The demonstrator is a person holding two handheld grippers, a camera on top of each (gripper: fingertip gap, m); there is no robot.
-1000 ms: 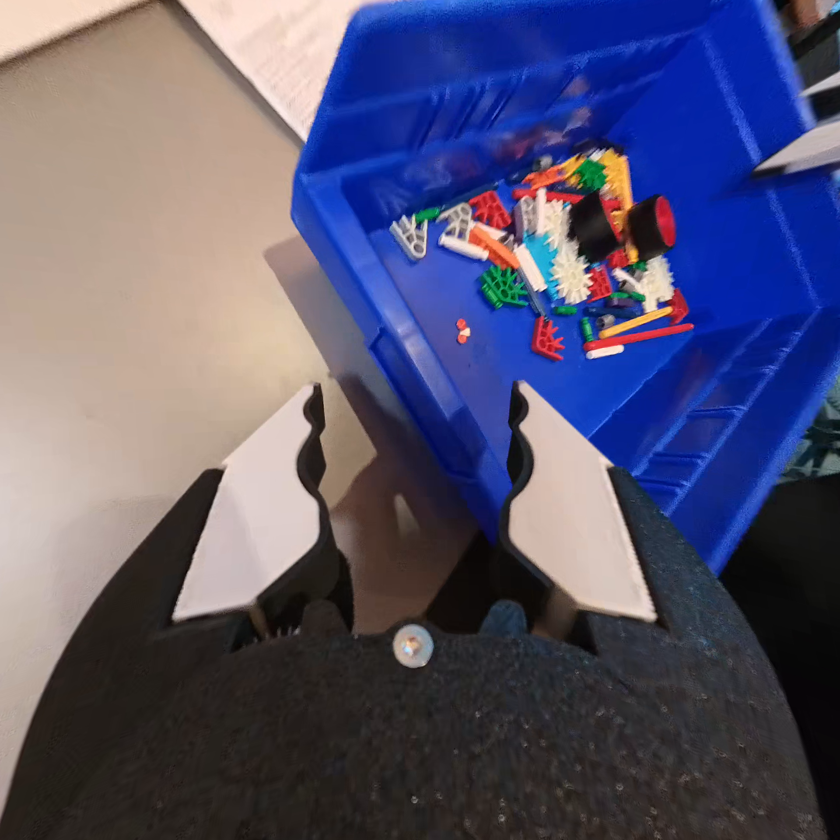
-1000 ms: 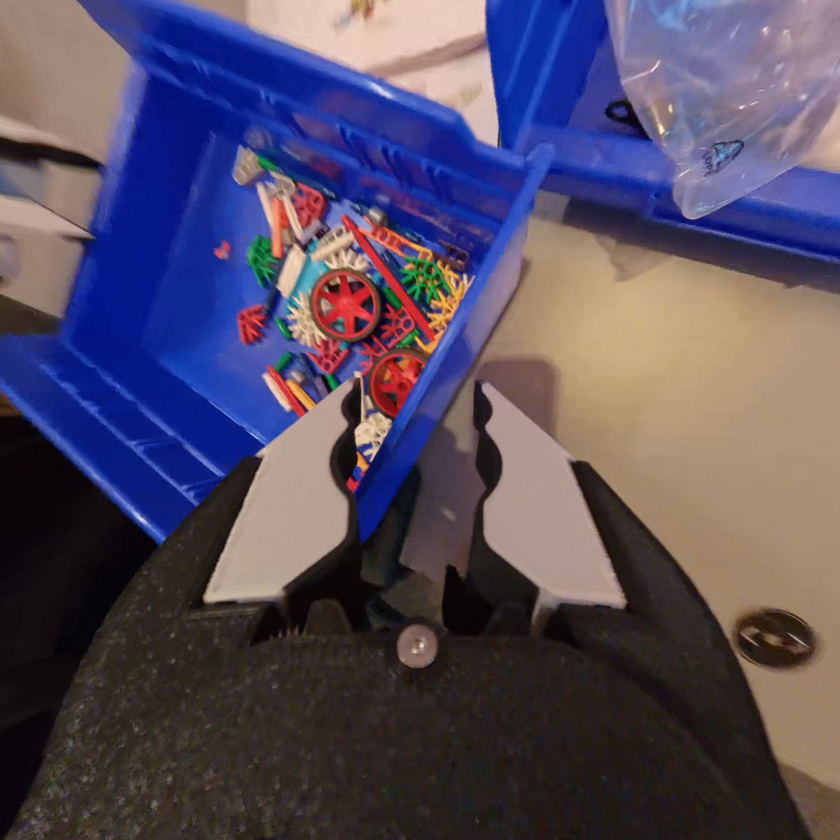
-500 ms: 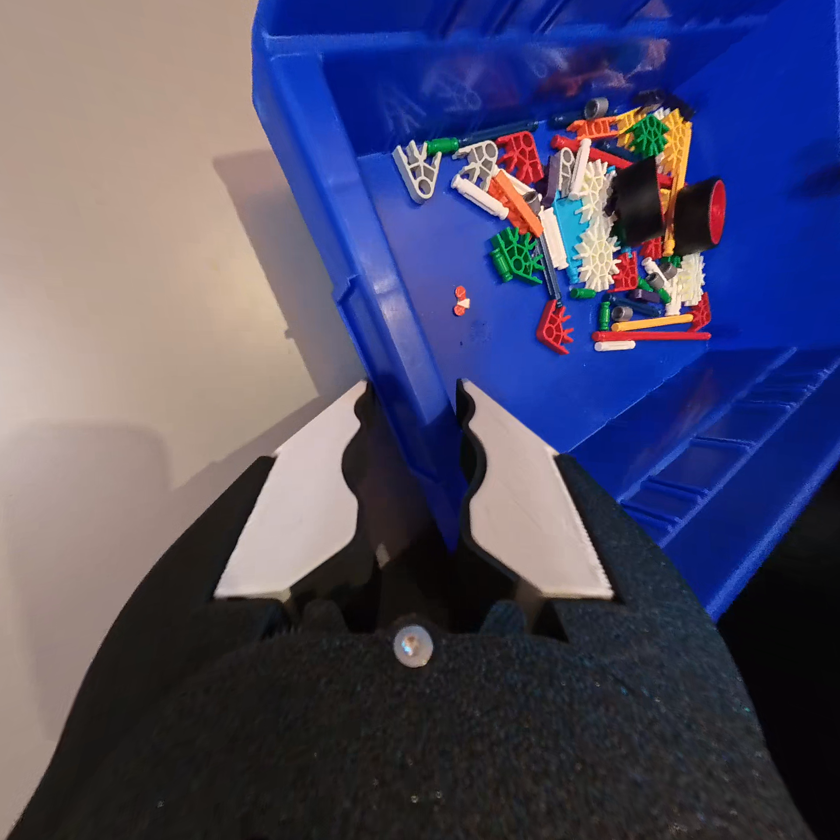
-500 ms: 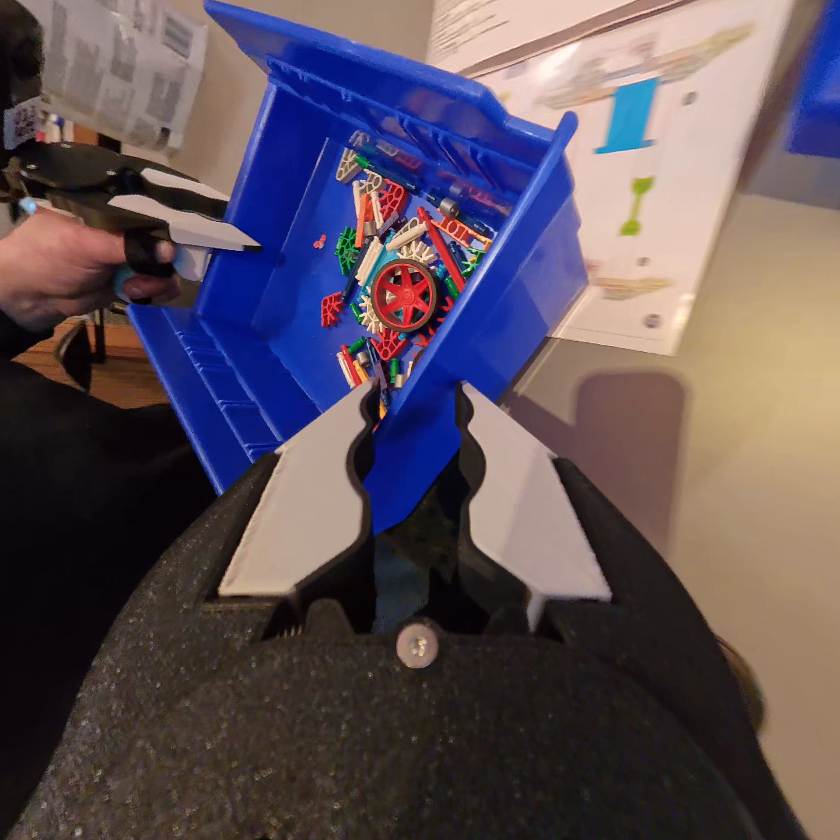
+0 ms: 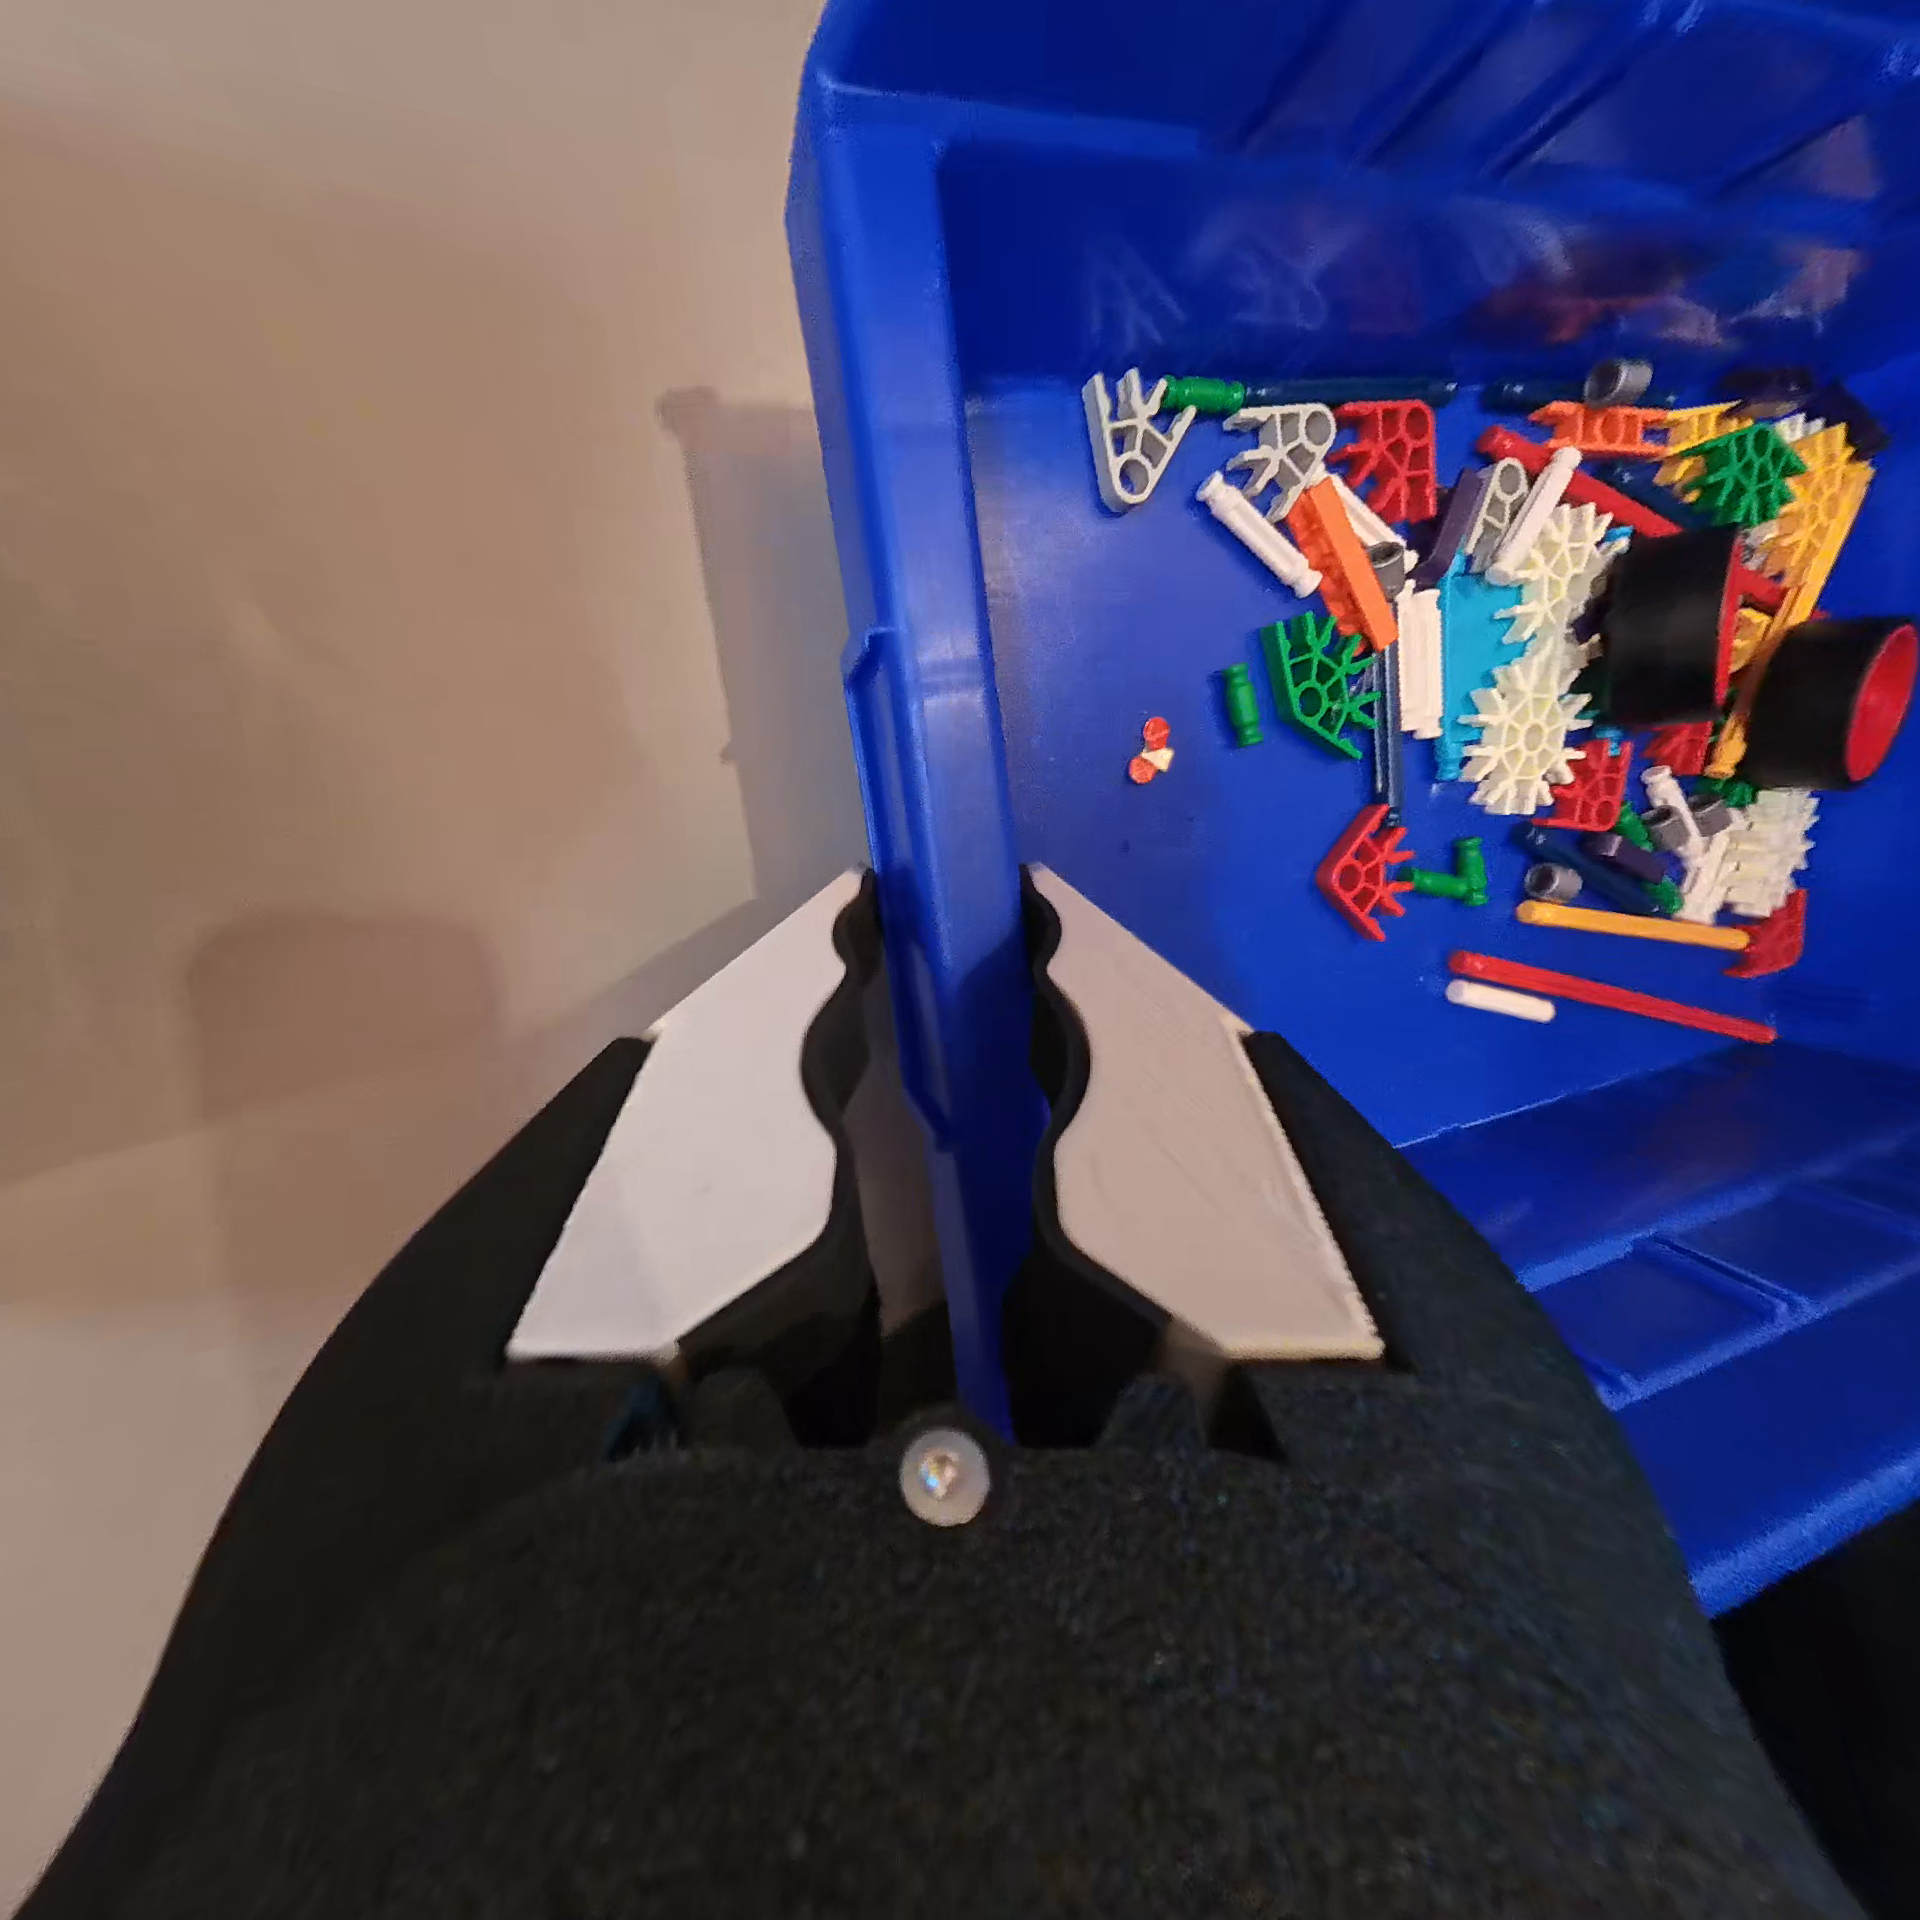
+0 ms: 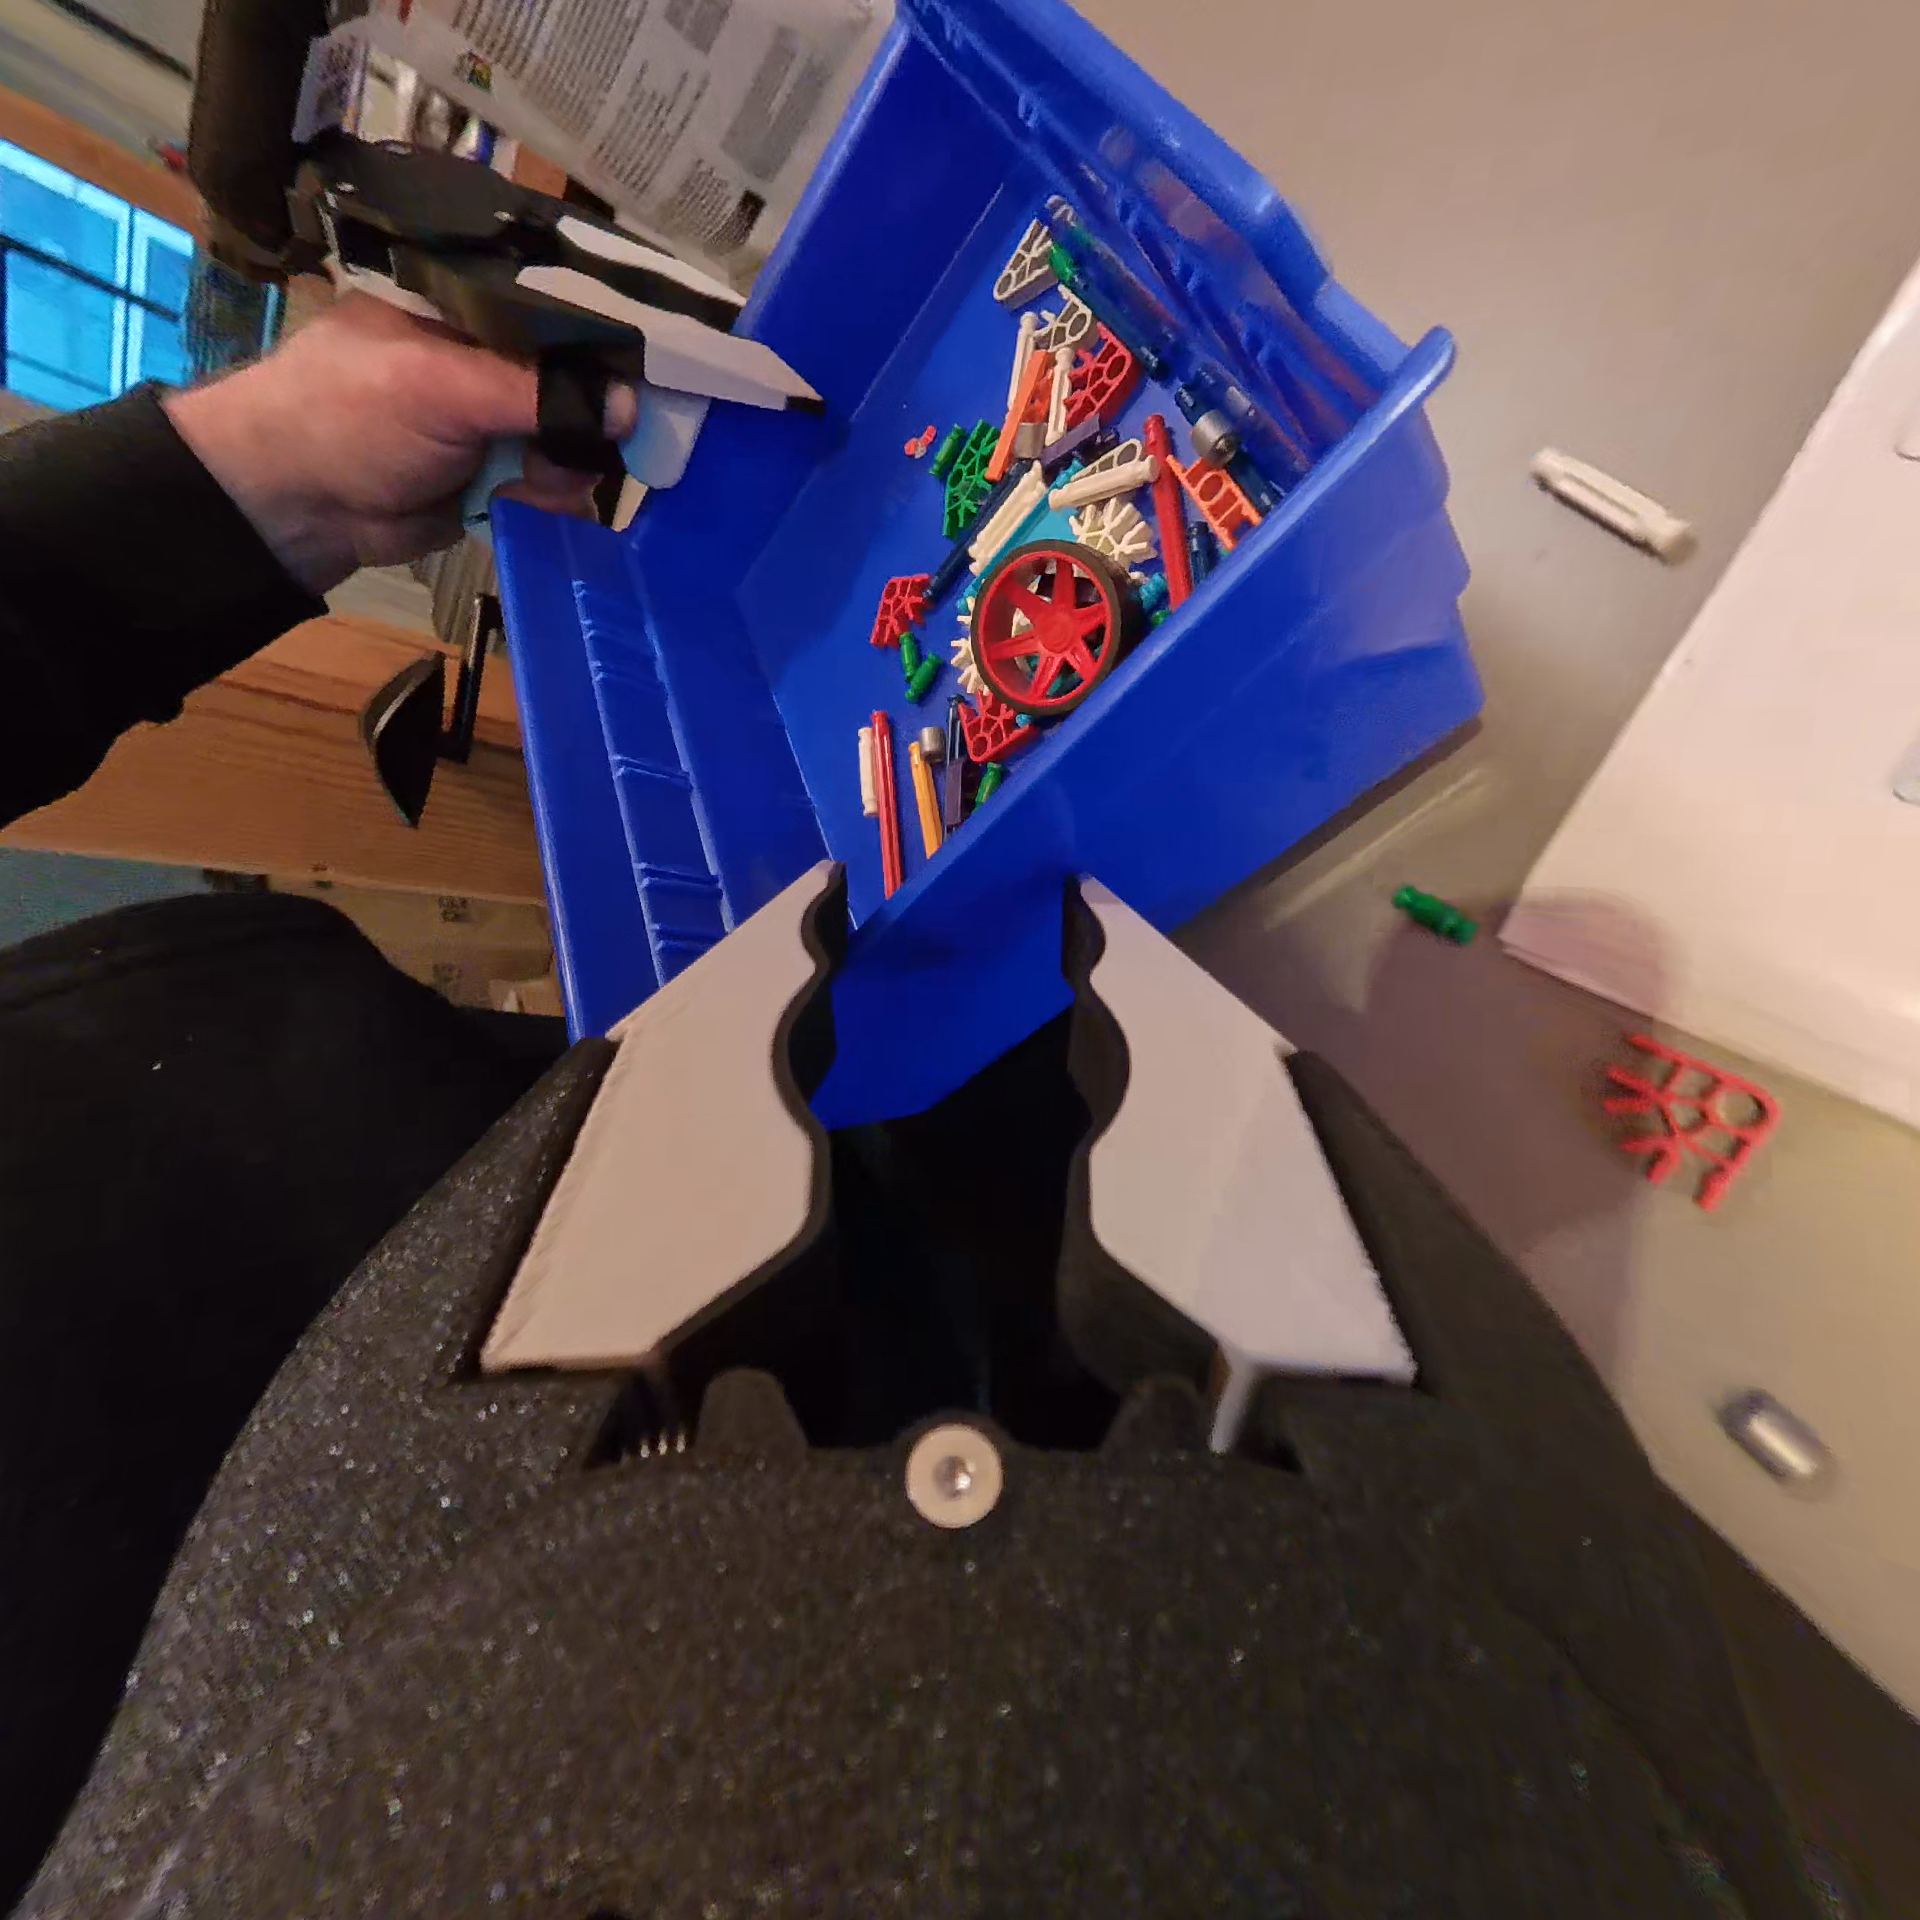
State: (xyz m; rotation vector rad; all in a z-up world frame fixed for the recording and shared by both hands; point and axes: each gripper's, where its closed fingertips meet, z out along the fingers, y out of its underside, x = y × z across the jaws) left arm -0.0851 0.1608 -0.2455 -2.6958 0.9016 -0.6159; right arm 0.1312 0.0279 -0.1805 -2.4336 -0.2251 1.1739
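A blue plastic bin (image 5: 1143, 260) is held tilted between both grippers. A pile of small coloured construction-toy pieces (image 5: 1507, 644) lies on its floor, with two black wheels with red hubs (image 5: 1673, 644). My left gripper (image 5: 945, 883) is shut on the bin's left wall. My right gripper (image 6: 956, 894) is shut on the near corner of the bin's right wall (image 6: 1299, 644). The right wrist view shows the pile (image 6: 1039, 468), a red-spoked wheel (image 6: 1049, 634), and the left gripper (image 6: 727, 364), held by a hand (image 6: 364, 436), at the opposite wall.
A beige table (image 6: 1558, 208) lies under the bin. Loose on it are a red fan-shaped connector (image 6: 1683, 1117), a green rod (image 6: 1434, 914), a white rod (image 6: 1610, 504) and a metal fitting (image 6: 1766, 1439). A white sheet (image 6: 1766, 727) lies at right, a printed sheet (image 6: 665, 114) beyond the bin. My left tips are about 30 centimetres from the green rod (image 6: 1434, 914), my right tips only 9 centimetres.
My left gripper went from open beside the bin's corner to shut on its left wall. The right gripper kept its hold. The bin swung and tilted, and loose pieces on the table came into view.
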